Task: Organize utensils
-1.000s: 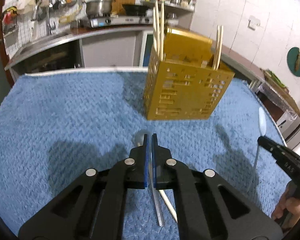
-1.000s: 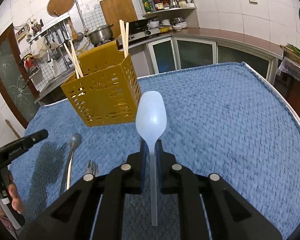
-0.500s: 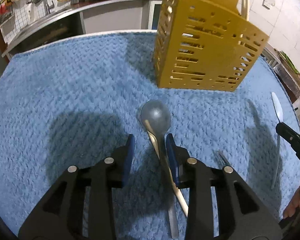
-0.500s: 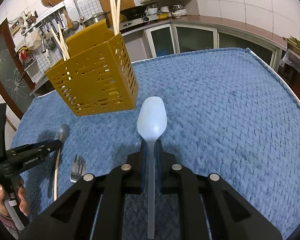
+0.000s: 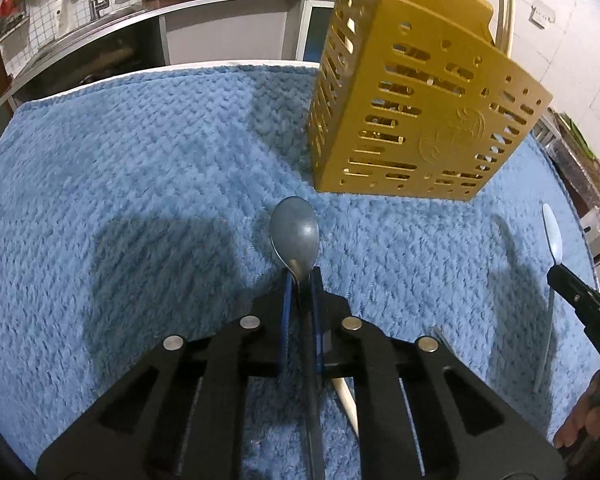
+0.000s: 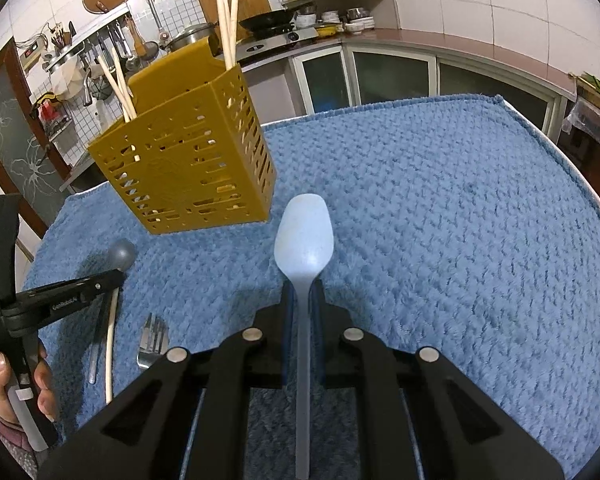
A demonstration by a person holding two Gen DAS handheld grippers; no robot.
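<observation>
My left gripper (image 5: 300, 276) is shut on the neck of a grey metal spoon (image 5: 295, 234), whose bowl points toward the yellow slotted utensil holder (image 5: 416, 120). The spoon lies low over the blue mat. My right gripper (image 6: 303, 288) is shut on a pale blue plastic spoon (image 6: 304, 232), held above the mat to the right of the holder (image 6: 188, 176). Chopsticks (image 6: 226, 28) stand in the holder. A loose chopstick (image 5: 346, 402) lies under my left gripper, and a fork (image 6: 153, 340) lies on the mat beside it.
A blue textured mat (image 6: 460, 220) covers the table. Its far edge (image 5: 180, 70) meets a kitchen counter with a stove and pots behind. The table's right edge (image 6: 580, 184) drops off near a shelf.
My left gripper dropped toward the mat, opened around the grey spoon, then shut on its neck. My right gripper kept the plastic spoon and drew a little closer to the holder.
</observation>
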